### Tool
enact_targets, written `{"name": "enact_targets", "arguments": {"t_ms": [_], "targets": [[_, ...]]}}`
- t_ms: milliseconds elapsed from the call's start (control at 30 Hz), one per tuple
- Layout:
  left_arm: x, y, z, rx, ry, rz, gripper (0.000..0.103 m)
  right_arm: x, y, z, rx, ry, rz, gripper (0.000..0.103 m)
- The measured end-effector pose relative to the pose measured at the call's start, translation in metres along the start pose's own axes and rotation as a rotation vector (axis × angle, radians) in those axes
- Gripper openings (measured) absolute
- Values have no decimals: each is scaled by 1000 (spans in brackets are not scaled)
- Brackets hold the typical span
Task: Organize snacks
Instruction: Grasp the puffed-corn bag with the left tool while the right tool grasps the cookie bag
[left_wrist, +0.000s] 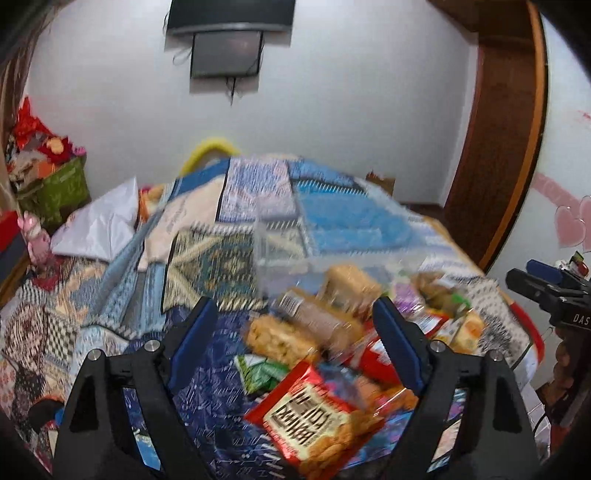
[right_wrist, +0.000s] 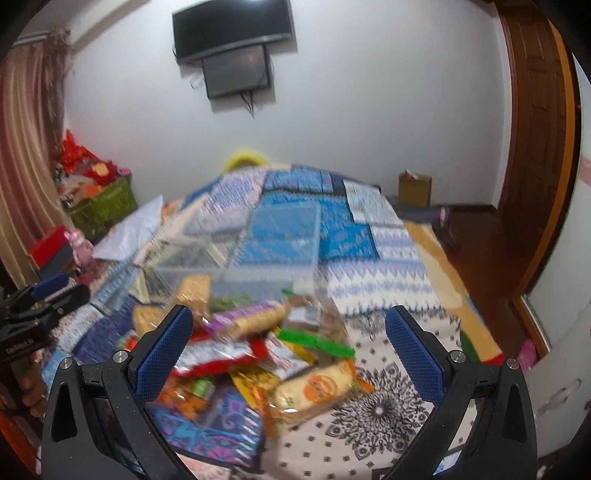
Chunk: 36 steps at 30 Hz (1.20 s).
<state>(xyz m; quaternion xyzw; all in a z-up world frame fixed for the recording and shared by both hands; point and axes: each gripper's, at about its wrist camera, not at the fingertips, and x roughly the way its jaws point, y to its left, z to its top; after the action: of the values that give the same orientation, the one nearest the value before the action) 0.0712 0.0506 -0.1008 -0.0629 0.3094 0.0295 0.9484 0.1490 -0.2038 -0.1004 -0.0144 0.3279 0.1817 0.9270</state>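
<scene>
The snacks (right_wrist: 251, 350) lie in a loose heap on a patterned bedspread (right_wrist: 380, 291), and as far as both views show, the sorting has barely begun, if at all. A clear plastic box (right_wrist: 258, 240) stands just behind the heap; both pictures are blurred there, but its floor looks bare and the bedspread pattern shows through it, so nothing seems to have been put away yet. In the left wrist view a red cookie packet (left_wrist: 314, 410) sits nearest the camera, with a green wrapper (left_wrist: 258, 371) to its left and 2 pale biscuit packs (left_wrist: 280, 338) beyond it, all overlapping. In the right wrist view a round-labelled biscuit pack (right_wrist: 314, 391) lies at the near right edge of the heap, a green strip (right_wrist: 314, 341) crosses above it, and a purple-ended roll of biscuits (right_wrist: 251, 319) lies across the top. The left gripper (left_wrist: 295, 339) hangs over the heap with its jaws wide apart and nothing between them; the right gripper (right_wrist: 288, 354) does the same from the other side, jaws apart and empty. Neither touches a packet, as far as the blur allows. Judging from this, the whole heap is left to do: picking packets 1 at a time and placing them in the box
</scene>
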Motion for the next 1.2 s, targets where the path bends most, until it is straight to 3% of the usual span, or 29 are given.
{"name": "enact_targets", "arguments": {"t_ms": [167,267,400,533,833,1133,1200], "targets": [[34,17,-10,-48,104,11,79,21,-10,-7,-2,63,-16,98],[53,20,-13,-55,140,17,76,34,-14,-9,7,100,-5,90],[77,23,-16,-68,185,9,65,51,-17,-9,16,132,10,77],[98,29,-19,-94,238,1,58,66,-20,-8,27,158,16,75],[120,27,-20,-108,282,-18,58,84,-30,10,56,174,56,75],[134,39,-22,-223,360,-100,58,120,-27,1,48,290,90,75],[132,37,-22,-214,356,-96,57,121,-27,-3,53,299,109,68]]}}
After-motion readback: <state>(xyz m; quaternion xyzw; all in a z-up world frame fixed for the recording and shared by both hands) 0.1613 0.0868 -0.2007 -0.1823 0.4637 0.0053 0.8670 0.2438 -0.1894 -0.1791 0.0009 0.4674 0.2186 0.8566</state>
